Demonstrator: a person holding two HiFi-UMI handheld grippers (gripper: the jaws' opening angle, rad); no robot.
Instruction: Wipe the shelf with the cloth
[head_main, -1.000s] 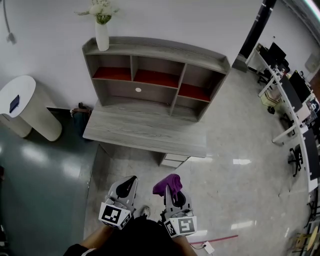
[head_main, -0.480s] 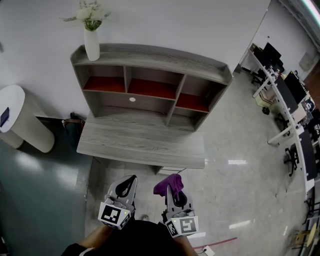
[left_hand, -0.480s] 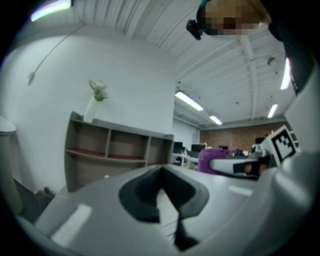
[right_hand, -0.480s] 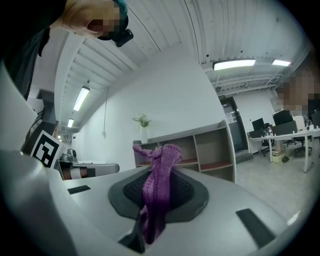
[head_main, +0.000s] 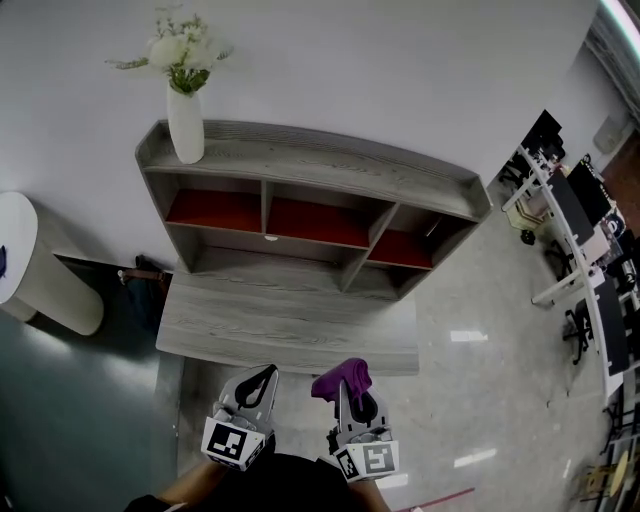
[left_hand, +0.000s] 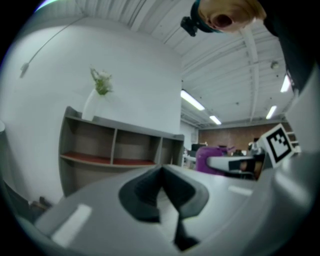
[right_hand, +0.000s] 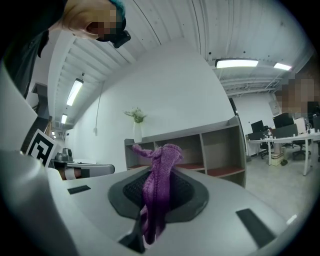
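My right jaws are pinched tight on the purple cloth (head_main: 338, 378), which pokes up from my right gripper (head_main: 350, 393). My left gripper (head_main: 260, 380) has its jaws pressed together with nothing in them. The shelf (head_main: 300, 165) stands at twelve o'clock, well apart from me. I think wiping has not begun. Next I must bring the cloth to a shelf board and press it flat.
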